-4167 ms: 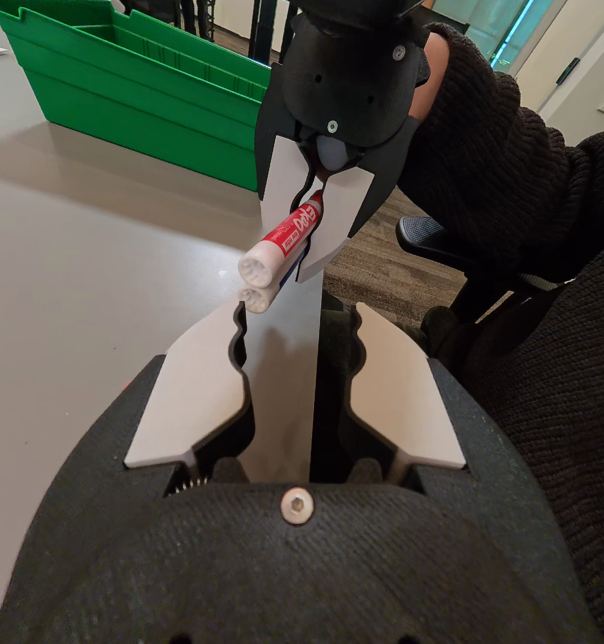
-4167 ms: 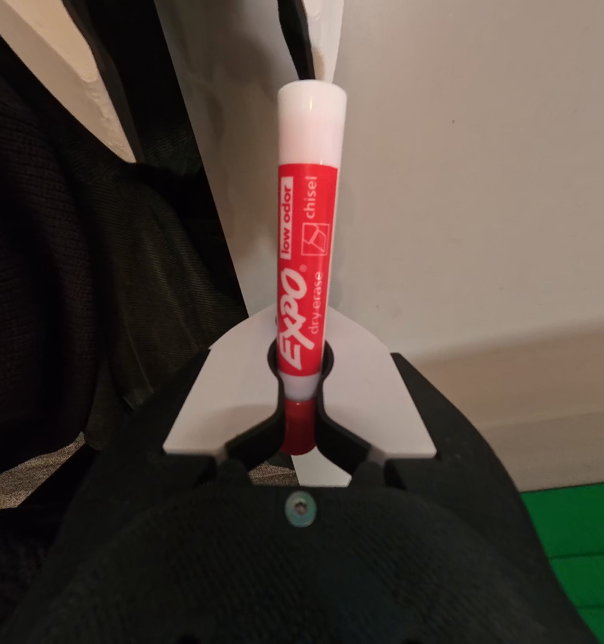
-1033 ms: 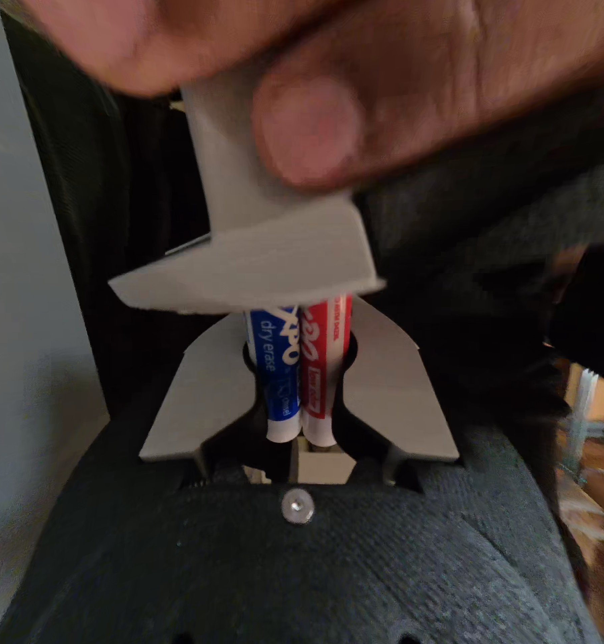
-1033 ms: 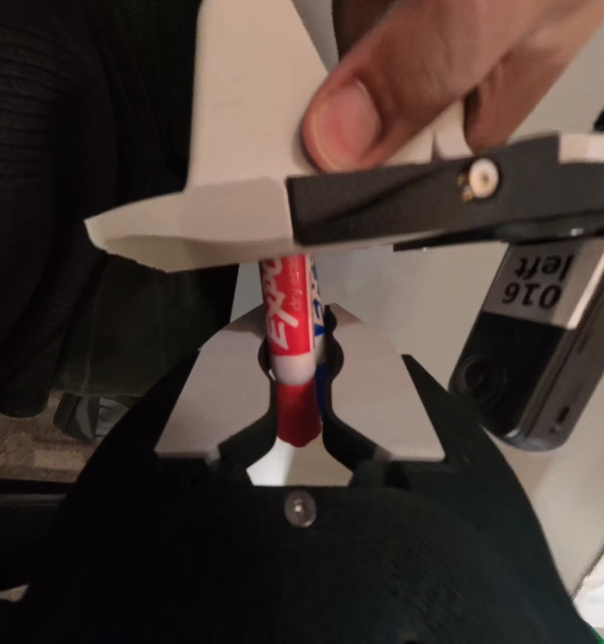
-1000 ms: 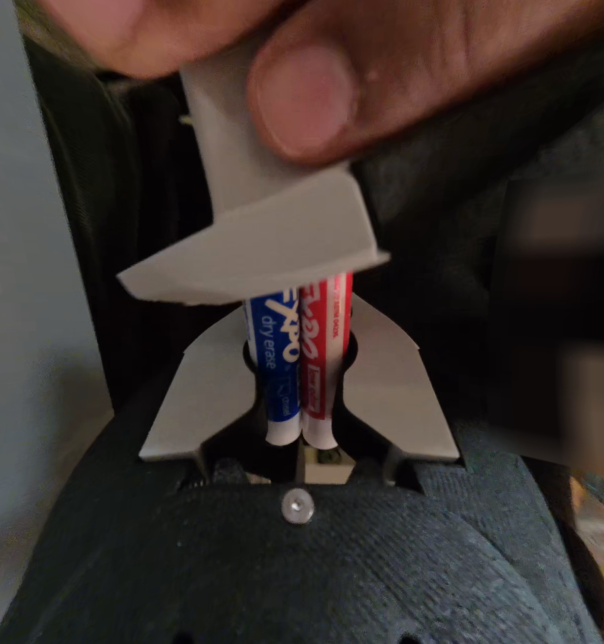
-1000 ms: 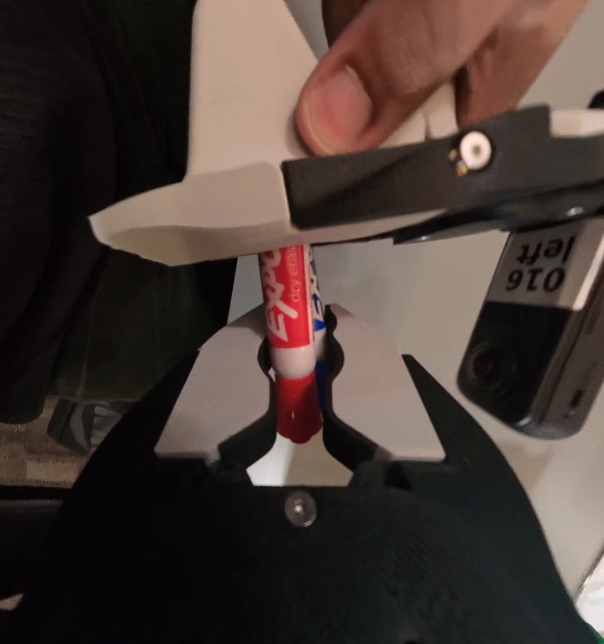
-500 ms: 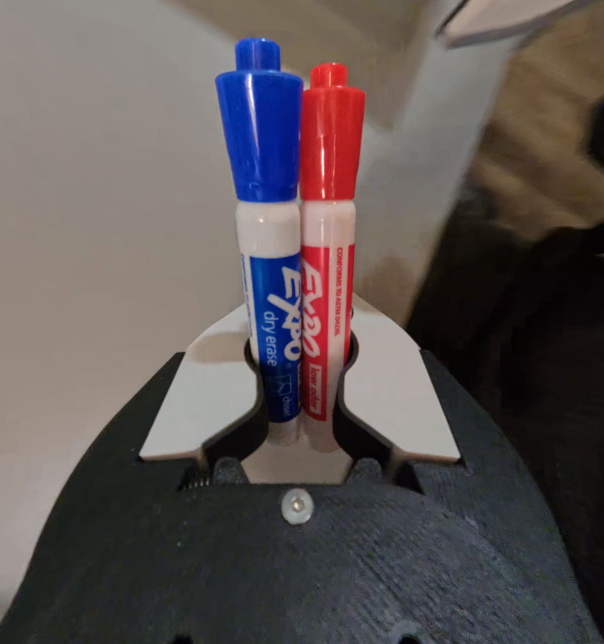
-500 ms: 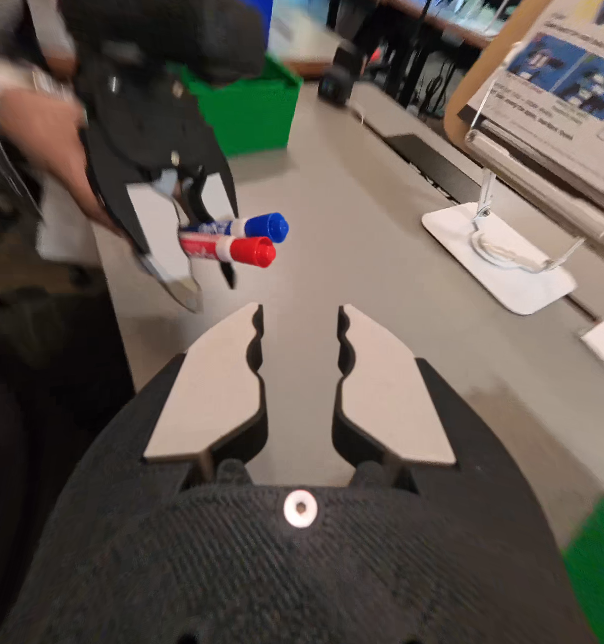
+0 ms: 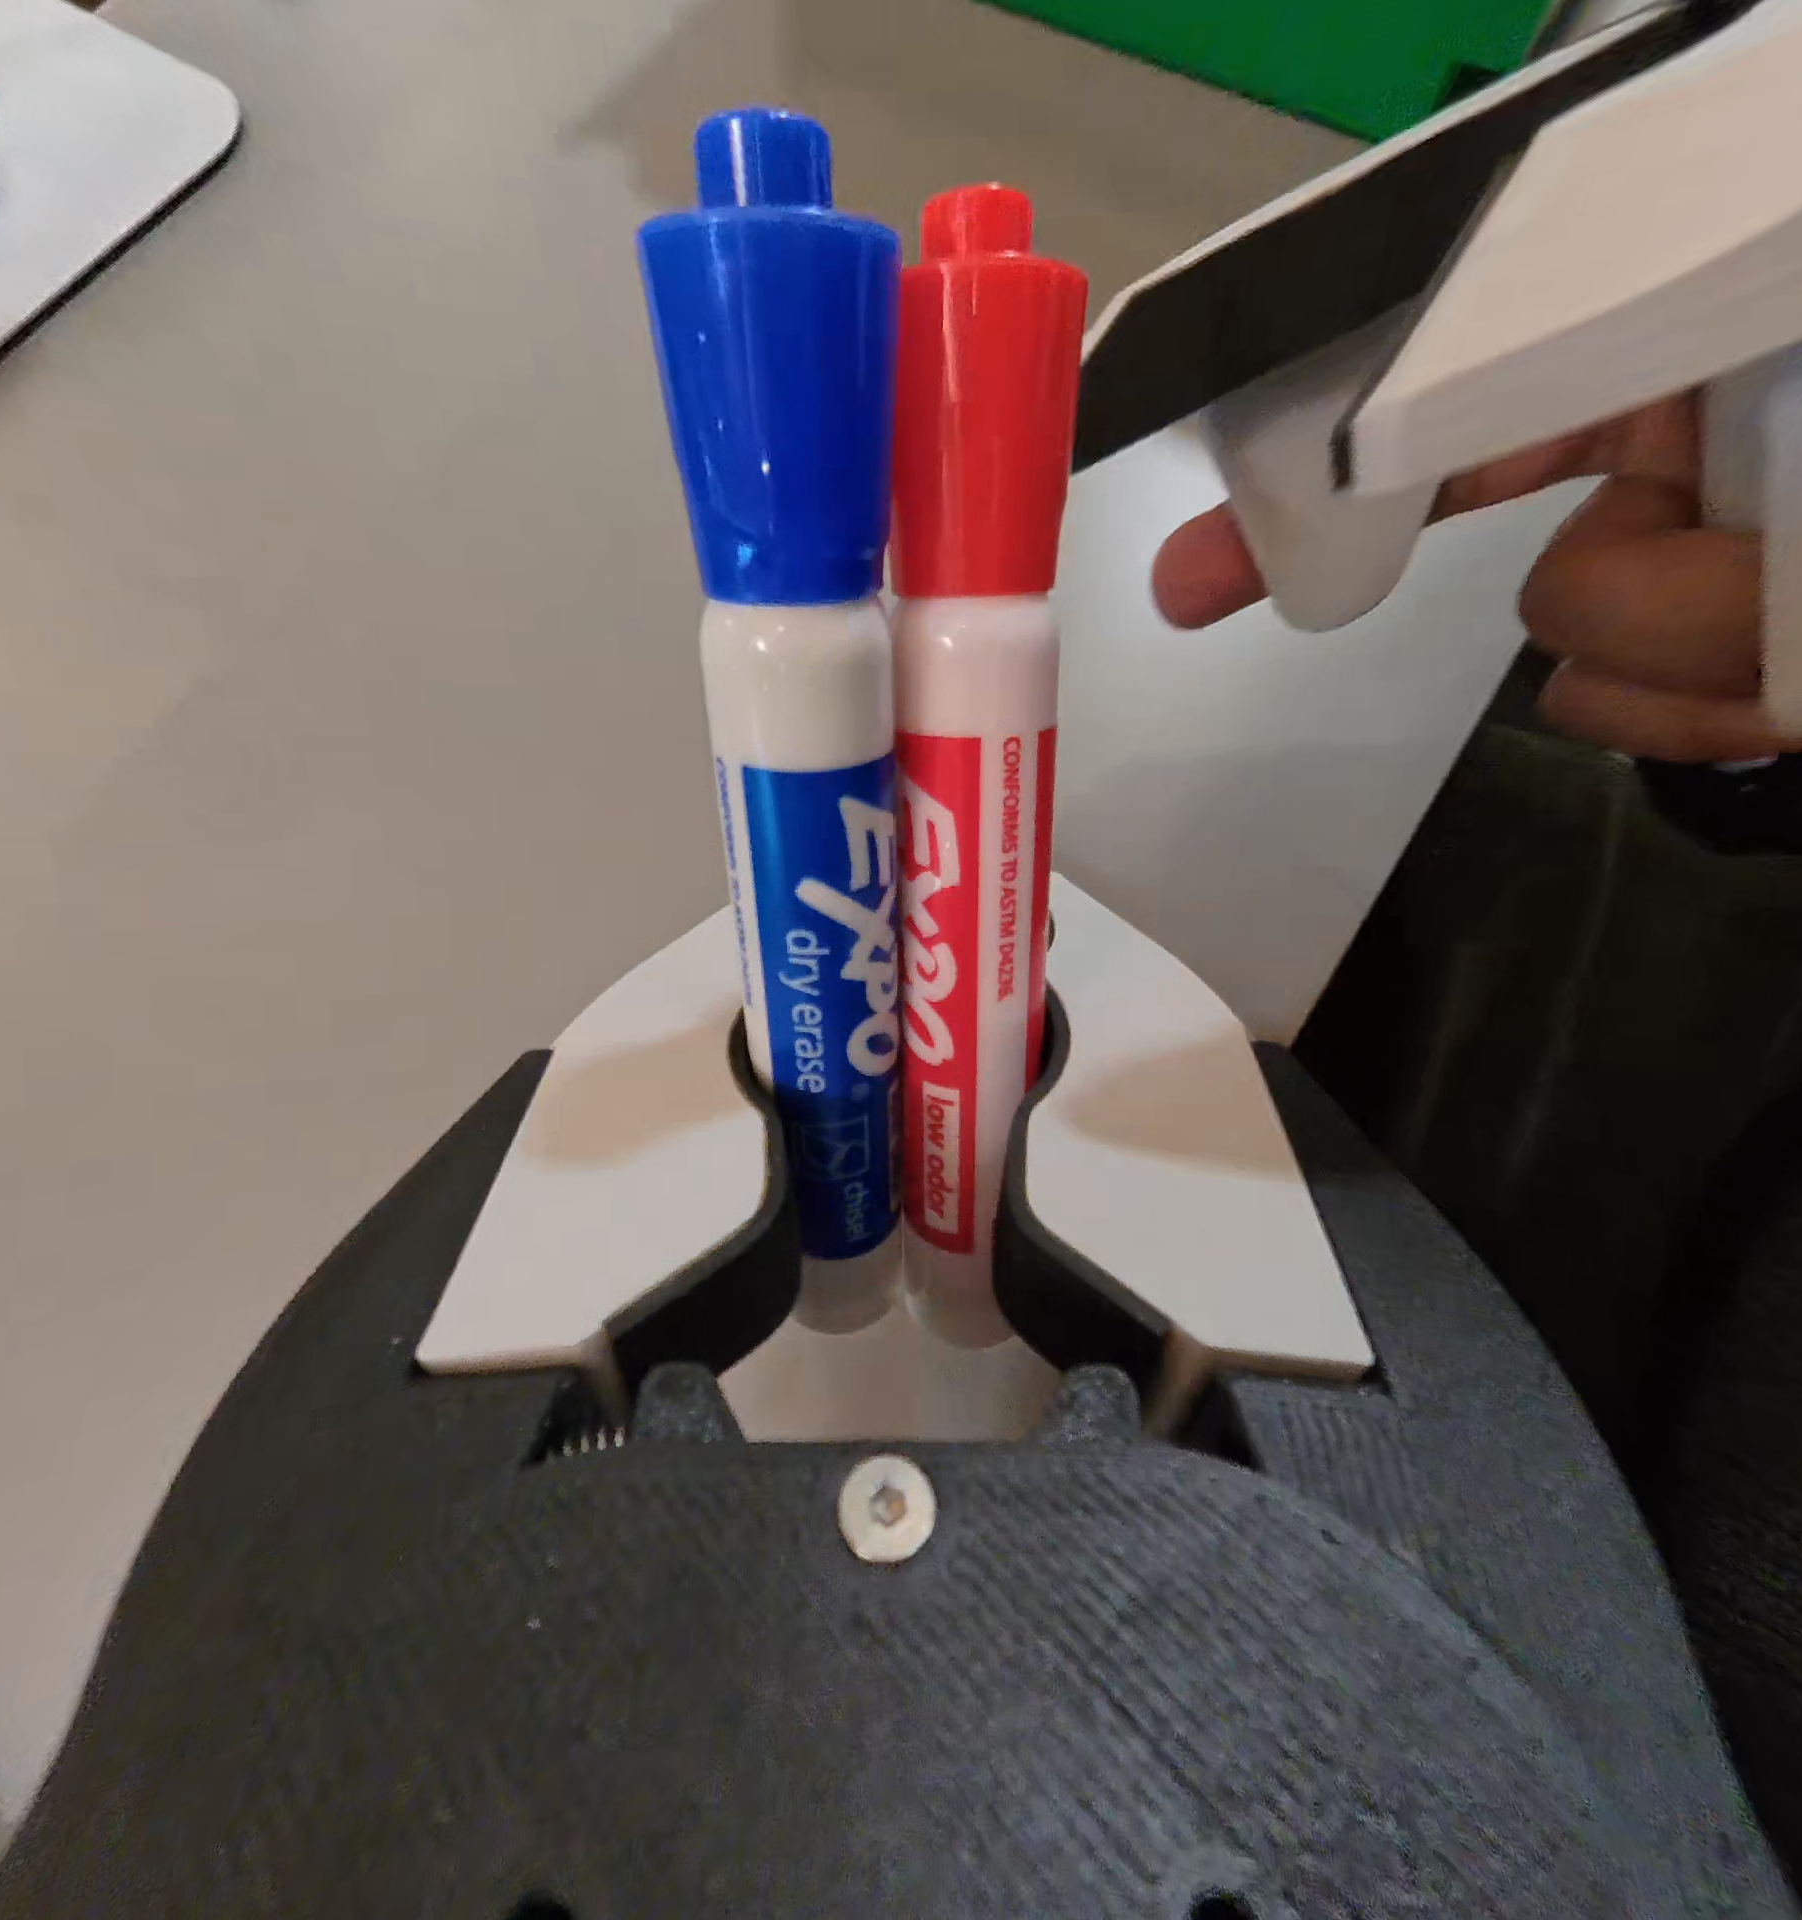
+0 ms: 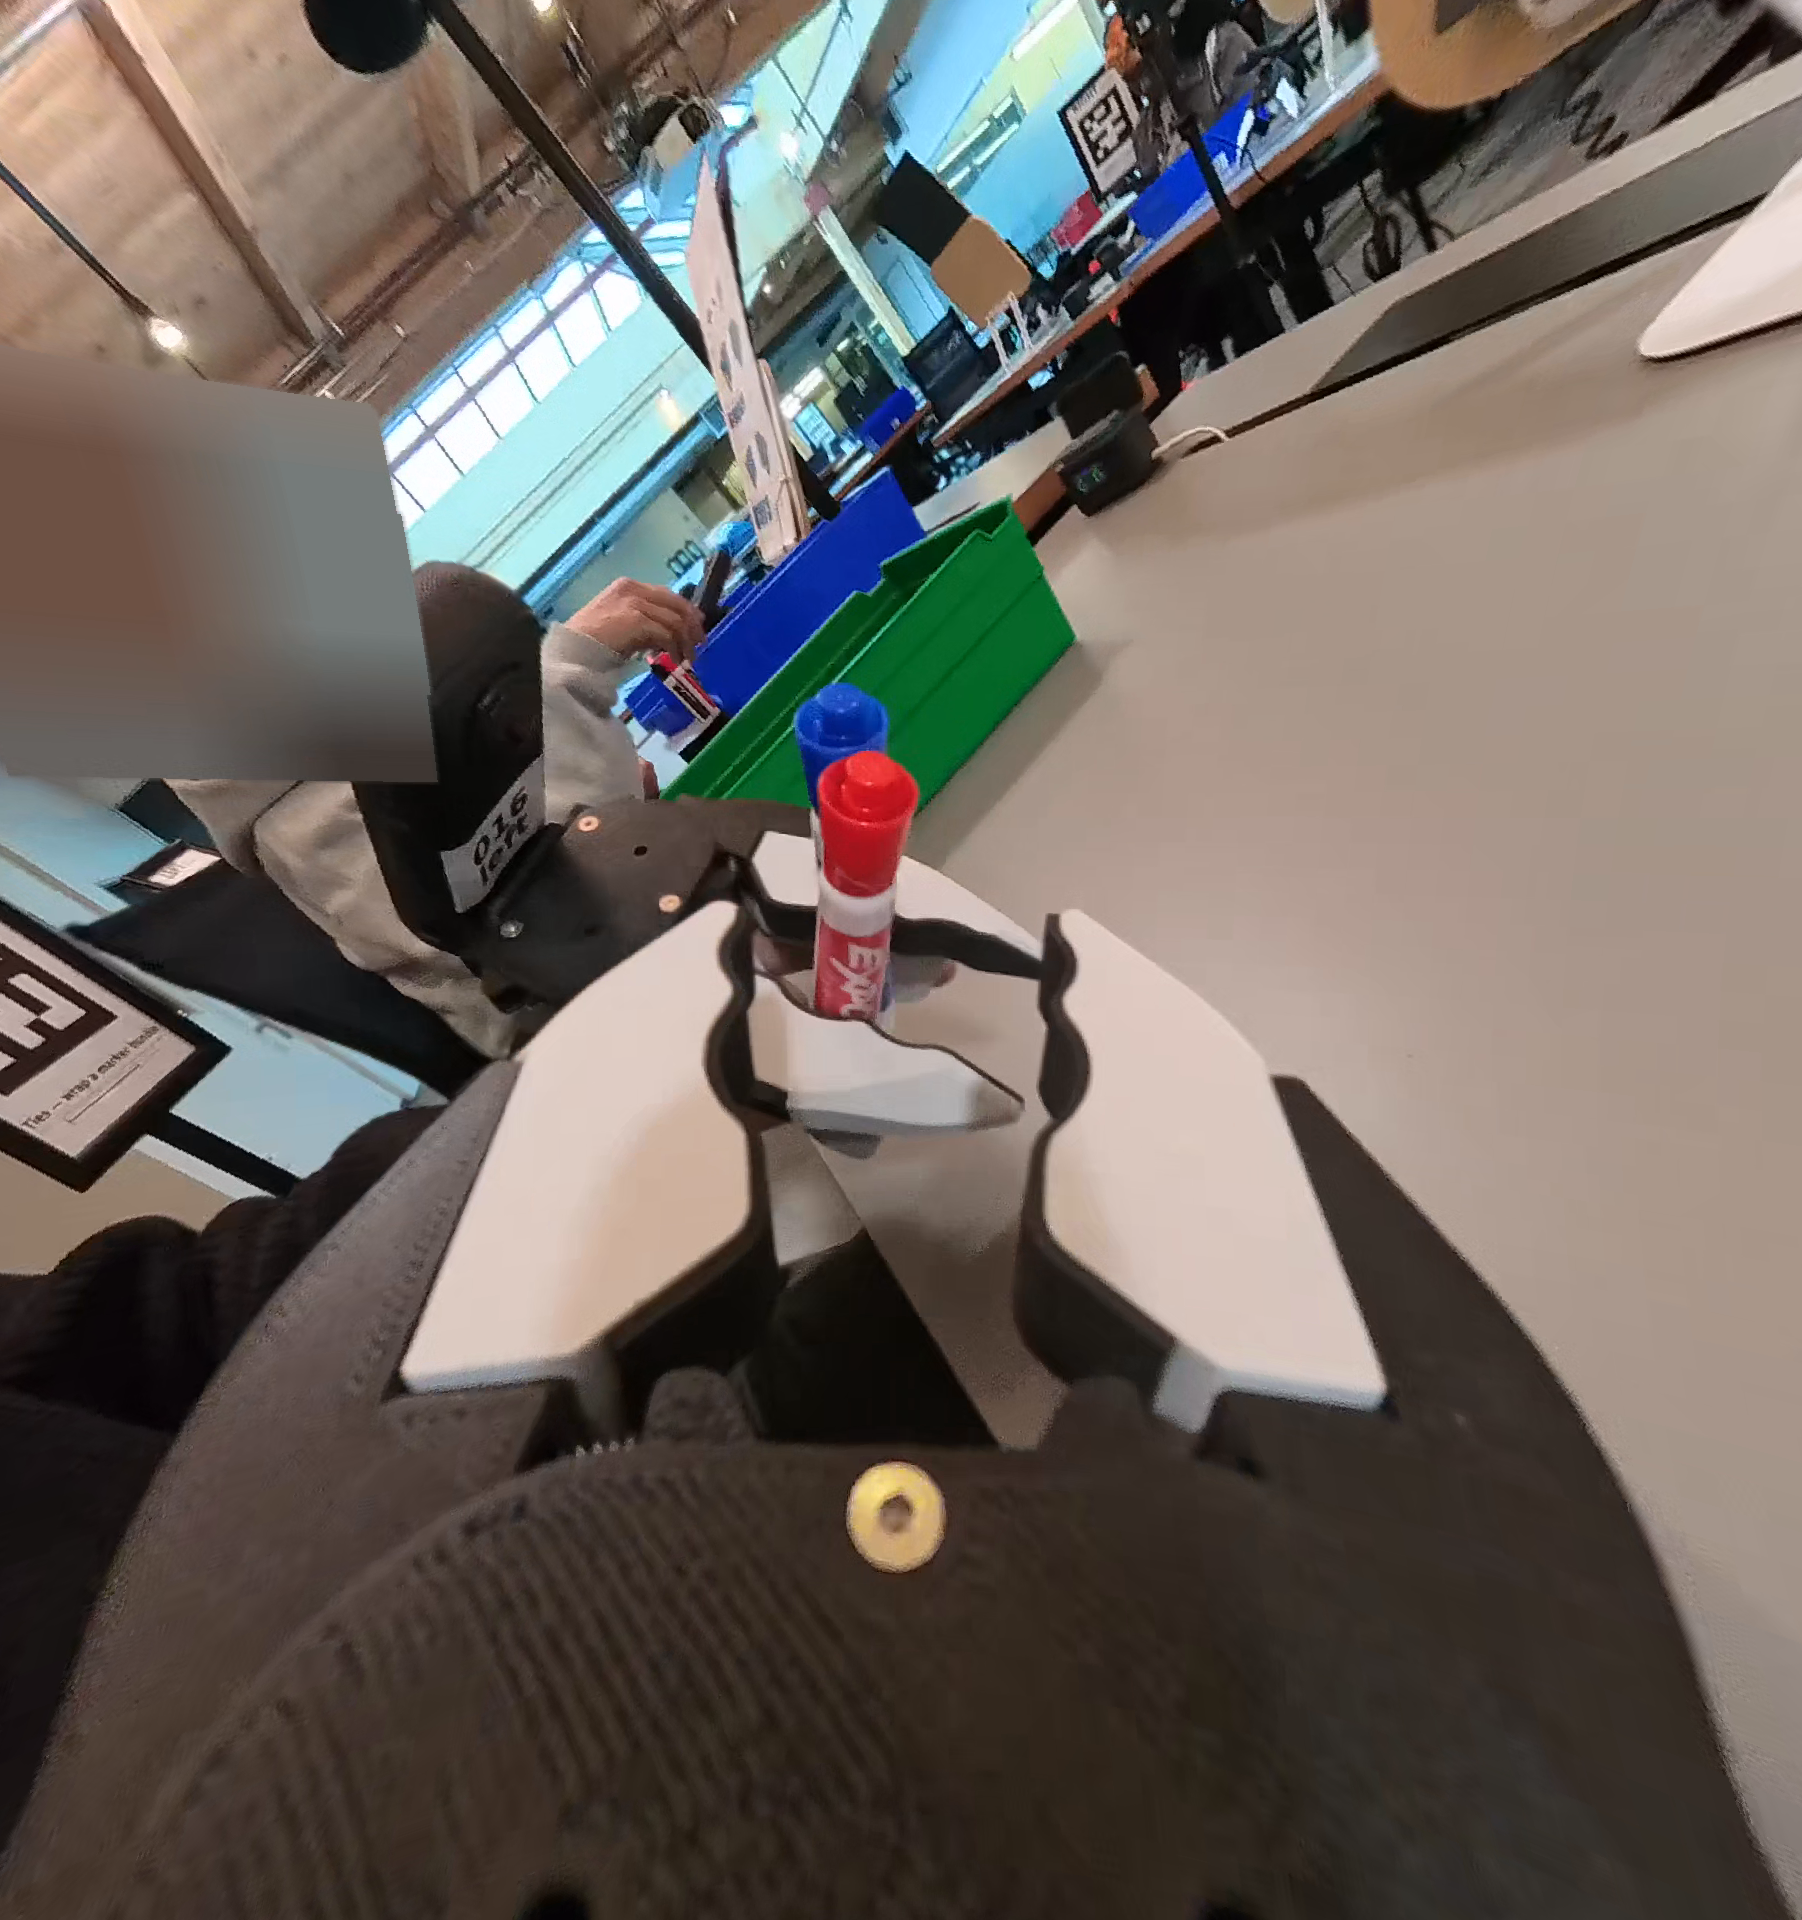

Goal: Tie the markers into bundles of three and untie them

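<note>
A grey tabletop [image 9: 305,644] spreads beneath both tools, a green plastic bin [image 10: 938,634] standing on it well beyond the fingers. The black-bodied left gripper [image 9: 895,1049] clamps its white fingers [image 9: 627,1132] on two capped dry-erase markers side by side and touching: a blue-capped marker [image 9: 783,520] on the left, a red-capped marker [image 9: 980,499] on the right, caps pointing away. The black right gripper [image 10: 892,1029] holds nothing, its white fingers [image 10: 1177,1143] spread apart, just short of the markers.

blue-capped marker [image 9: 788,582], red-capped marker [image 9: 980,623], white-and-black tongs [image 9: 892,1023], green bin [image 10: 918,644], grey table [image 9: 305,623]
</note>
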Demonstrator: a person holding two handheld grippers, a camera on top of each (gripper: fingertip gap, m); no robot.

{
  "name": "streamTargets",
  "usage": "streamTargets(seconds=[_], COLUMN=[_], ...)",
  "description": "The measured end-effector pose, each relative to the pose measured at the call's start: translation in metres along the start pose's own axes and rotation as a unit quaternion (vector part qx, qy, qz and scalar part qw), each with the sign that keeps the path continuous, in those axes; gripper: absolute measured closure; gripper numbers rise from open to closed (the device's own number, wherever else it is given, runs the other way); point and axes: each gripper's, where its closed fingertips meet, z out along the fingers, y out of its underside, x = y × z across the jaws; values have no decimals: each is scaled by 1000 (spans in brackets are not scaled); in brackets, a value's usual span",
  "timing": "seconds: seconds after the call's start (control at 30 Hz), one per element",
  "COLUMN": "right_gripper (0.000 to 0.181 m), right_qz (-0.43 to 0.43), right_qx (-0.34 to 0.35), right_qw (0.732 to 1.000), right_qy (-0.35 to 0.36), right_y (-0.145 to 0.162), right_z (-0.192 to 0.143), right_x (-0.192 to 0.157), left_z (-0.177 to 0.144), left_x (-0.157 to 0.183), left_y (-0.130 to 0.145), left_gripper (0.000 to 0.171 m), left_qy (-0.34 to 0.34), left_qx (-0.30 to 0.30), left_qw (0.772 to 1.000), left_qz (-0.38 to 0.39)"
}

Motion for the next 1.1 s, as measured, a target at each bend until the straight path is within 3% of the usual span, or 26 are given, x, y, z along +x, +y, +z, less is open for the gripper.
streamTargets(seconds=[0.27, 0.5, 0.8, 1.1], right_gripper=[131, 138, 144, 138], right_qz=[-74, -104, -88, -39], right_qx=[11, 2, -13, -25], right_qw=[997, 994, 996, 998], right_qy=[19, 14, 26, 42], right_y=[-1, 4, 8, 11], right_z=[-6, -11, -11, -13], right_x=[-9, -11, -4, 12], left_z=[7, 16, 22, 26], left_x=[34, 38, 34, 38], left_y=[-5, 0, 8, 14], left_gripper=[128, 127, 127, 127], left_qy=[29, 44, 48, 55], left_qx=[-3, -17, -27, -44], left_qw=[999, 998, 998, 997], left_qz=[46, 39, 32, 39])
